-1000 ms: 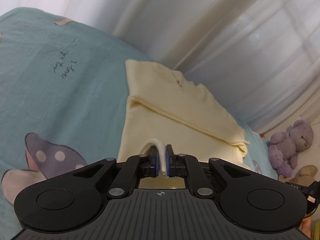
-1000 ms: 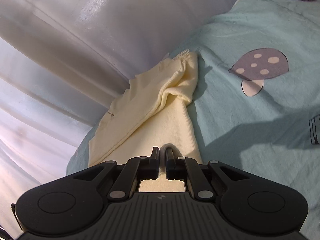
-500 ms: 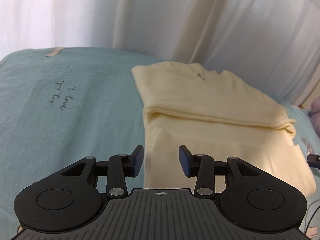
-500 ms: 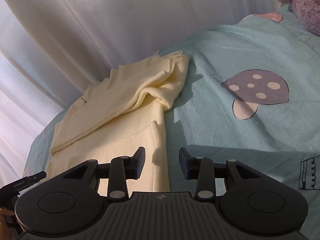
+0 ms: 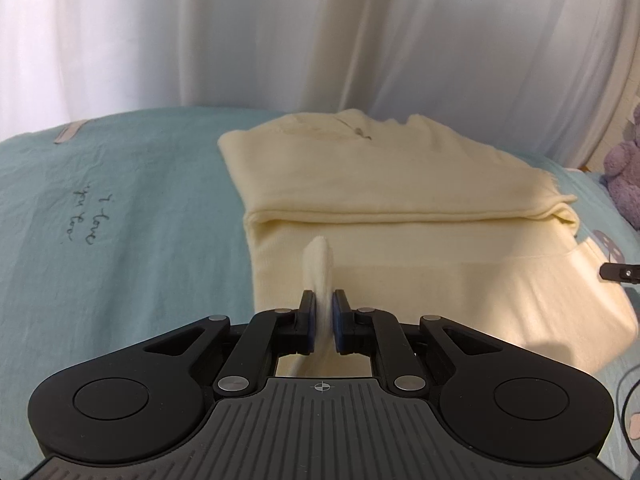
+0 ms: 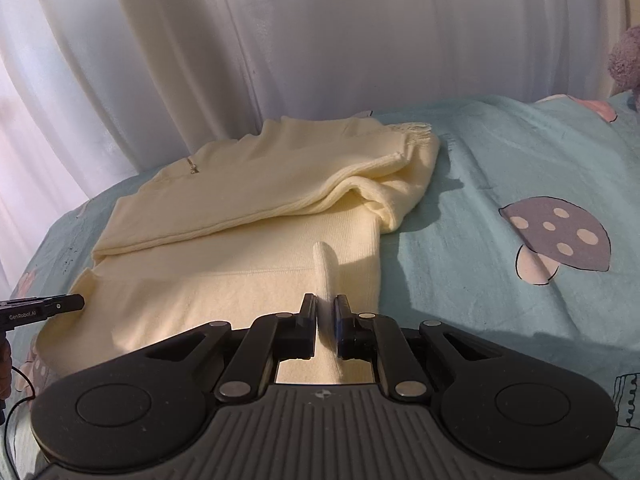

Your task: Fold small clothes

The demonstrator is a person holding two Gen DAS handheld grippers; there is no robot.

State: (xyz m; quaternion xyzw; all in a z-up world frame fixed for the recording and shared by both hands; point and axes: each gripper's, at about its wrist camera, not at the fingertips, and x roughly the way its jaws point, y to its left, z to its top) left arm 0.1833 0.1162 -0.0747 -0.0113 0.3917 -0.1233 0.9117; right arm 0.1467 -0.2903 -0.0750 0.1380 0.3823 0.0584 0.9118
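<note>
On a bed spread with a pale blue-green sheet point(image 5: 120, 208), two hand-held tongs work the near edge of a cream sweater point(image 5: 380, 184). The left gripper point(image 5: 322, 312) has just closed its jaws and now pinches a raised ridge of the cream knit between its blue pads, the fabric standing up in a narrow fold above the fingertips. The right gripper point(image 6: 323, 312) has likewise just closed, and it too is pressed together on a thin upright pleat of the sweater point(image 6: 248, 216) near the garment's right side. Both tools point downward at a slant toward the bed. In the right wrist view, the tip of the left gripper enters from the left edge, above the sweater's near left corner; in the left wrist view, the tip of the right one shows at the far right. The sweater lies flat across the sheet, its far part already folded over the near part, with a ribbed cuff and a fringe at the far right corner. The sheet carries a handwritten-style print point(image 5: 84, 220) to the left and a grey mushroom drawing point(image 6: 556, 236) to the right. White curtains point(image 5: 320, 32) hang behind the bed, sunlit in places. A purple plush toy point(image 5: 626, 176) sits at the far right, beyond the sweater.
</note>
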